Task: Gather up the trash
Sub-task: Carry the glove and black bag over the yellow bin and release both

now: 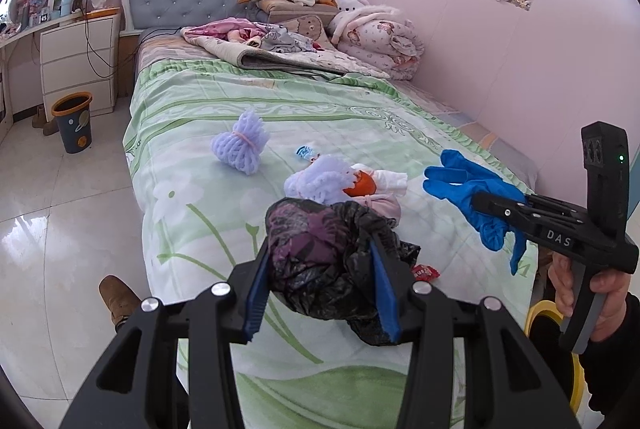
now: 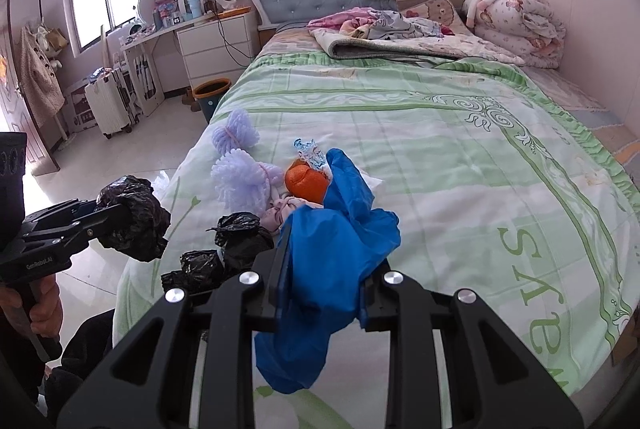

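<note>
Over the foot of a bed covered in a green-and-white floral sheet, the left gripper is clenched on a crumpled black plastic bag, its blue-padded fingers pressing the wad from both sides so that it hangs clear of the sheet. The right gripper grasps a blue rubber glove, which bunches up between the fingers and droops below them; from the left wrist view the same glove shows its fingers spread out ahead of the gripper, and a hand is wrapped round the tool's handle. The rest of the trash lies on the sheet near the bed's left edge: two lavender foam fruit nets, one standing apart and the other touching an orange peel, with a crumpled blue-and-white wrapper just beyond the peel and a pinkish cloth-like wad just in front of it. Three more small black bags sit in a row near the bed's near corner (seen only from the right wrist), and a small red wrapper lies just beside the held bag in the left view. A dark waste bin with an orange rim stands on the tiled floor beside a white drawer unit, well apart from both grippers.
</note>
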The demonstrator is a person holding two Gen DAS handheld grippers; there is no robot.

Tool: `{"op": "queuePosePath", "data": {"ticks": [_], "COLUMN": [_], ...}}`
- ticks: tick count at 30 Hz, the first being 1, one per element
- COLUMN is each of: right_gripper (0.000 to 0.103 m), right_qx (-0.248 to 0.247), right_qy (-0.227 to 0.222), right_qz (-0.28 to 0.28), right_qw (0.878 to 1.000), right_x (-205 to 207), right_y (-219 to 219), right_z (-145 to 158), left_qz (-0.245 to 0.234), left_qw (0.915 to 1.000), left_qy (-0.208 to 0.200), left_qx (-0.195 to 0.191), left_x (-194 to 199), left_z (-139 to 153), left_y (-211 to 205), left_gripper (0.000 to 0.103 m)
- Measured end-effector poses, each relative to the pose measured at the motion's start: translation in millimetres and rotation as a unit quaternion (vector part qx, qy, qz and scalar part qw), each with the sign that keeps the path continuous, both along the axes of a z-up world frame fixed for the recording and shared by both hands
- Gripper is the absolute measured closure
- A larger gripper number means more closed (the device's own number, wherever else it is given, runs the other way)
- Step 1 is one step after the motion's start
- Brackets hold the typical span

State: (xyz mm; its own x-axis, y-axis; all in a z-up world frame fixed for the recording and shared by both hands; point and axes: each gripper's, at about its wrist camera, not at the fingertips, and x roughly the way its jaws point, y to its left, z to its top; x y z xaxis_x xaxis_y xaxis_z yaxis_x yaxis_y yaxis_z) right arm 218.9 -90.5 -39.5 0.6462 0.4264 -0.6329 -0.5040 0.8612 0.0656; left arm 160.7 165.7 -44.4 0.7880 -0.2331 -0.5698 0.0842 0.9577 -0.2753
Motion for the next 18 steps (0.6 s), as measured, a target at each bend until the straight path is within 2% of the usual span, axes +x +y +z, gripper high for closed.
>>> {"op": "queuePosePath", "data": {"ticks": [18], "right_gripper": [0.079], "right_qx": [0.037], "right_qy": [-0.053], "right_qz": [-0.020], "right_qw": [0.998], "right_x": [-65], "right_y": [-58], "right_z": [55], "left_qz": [-0.030], "left_qw": [0.9981], "left_qy": [-0.052], "left_qx": [0.013], "left_x": [-38], "left_z": [46], "left_y": [-51], "left_gripper": [0.060]}}
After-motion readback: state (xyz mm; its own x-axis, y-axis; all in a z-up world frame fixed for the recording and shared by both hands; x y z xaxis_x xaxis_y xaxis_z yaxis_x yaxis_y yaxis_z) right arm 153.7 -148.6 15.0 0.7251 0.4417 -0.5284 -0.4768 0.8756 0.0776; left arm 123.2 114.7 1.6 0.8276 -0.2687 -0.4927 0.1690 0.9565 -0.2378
